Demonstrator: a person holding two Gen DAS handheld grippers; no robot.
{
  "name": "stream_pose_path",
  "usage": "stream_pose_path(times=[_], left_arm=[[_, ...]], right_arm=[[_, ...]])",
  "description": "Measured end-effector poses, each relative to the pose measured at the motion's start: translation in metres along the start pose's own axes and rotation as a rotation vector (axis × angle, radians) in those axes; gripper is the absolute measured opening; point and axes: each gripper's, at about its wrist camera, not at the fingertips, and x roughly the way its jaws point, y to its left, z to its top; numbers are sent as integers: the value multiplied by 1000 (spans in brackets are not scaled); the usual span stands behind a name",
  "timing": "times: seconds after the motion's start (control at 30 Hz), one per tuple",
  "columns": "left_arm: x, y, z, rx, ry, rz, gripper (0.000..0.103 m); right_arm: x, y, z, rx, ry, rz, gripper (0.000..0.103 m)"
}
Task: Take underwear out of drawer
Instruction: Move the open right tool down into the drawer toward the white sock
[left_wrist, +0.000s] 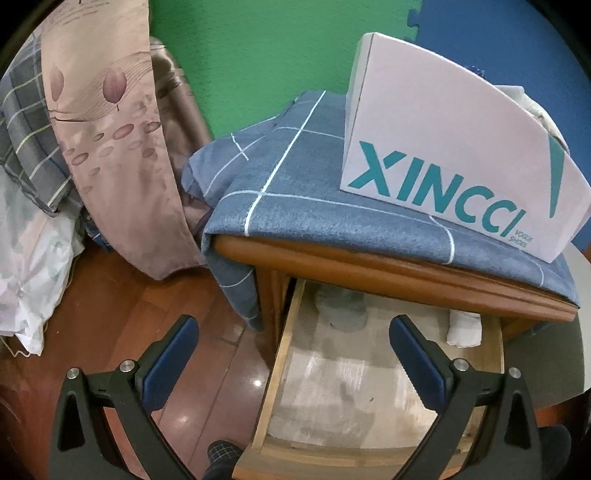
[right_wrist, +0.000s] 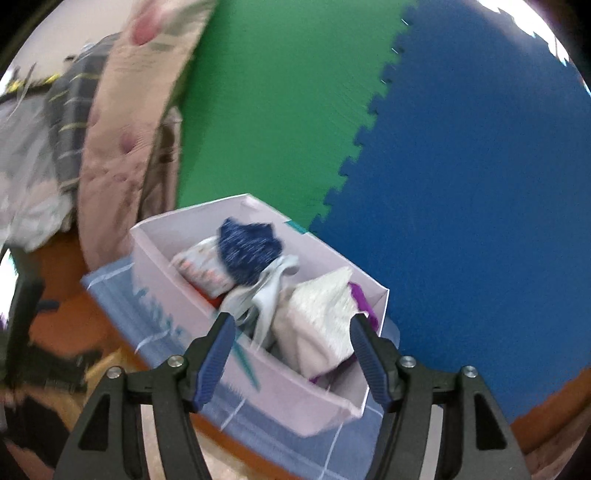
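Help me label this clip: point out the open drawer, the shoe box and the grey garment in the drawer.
open drawer (left_wrist: 284, 354), left wrist view, its left wooden wall.
shoe box (left_wrist: 436, 122), left wrist view, its printed side.
grey garment (left_wrist: 341, 306), left wrist view, its middle.

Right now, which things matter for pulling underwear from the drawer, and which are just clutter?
Job:
- drawer, open
- grey garment at its back
- white garment at its back
- shoebox of clothes
- left gripper, right gripper, both open

Clutter:
- checked sheet
- floral fabric
- foam mats

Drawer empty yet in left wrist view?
No: a grey garment and a white one lie at the back of the open drawer.
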Motion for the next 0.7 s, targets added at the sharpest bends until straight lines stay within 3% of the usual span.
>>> stream_pose_path(times=[0.1,0.27,0.5,0.7], left_arm=[[0,3,-1,-12,1,10,102],[2,9,-2,-45,22,-4,102],[8,7,-6,-16,55,6,102],[12,10,-10,-21,82,27,102]], right_arm=[[-23,20,-25,-63,-9,10,66],[-31,52,-81,-144,61,64,66],[6,82,-153,-201,226,150,66],[48,98,-184,-251,306,169,65]])
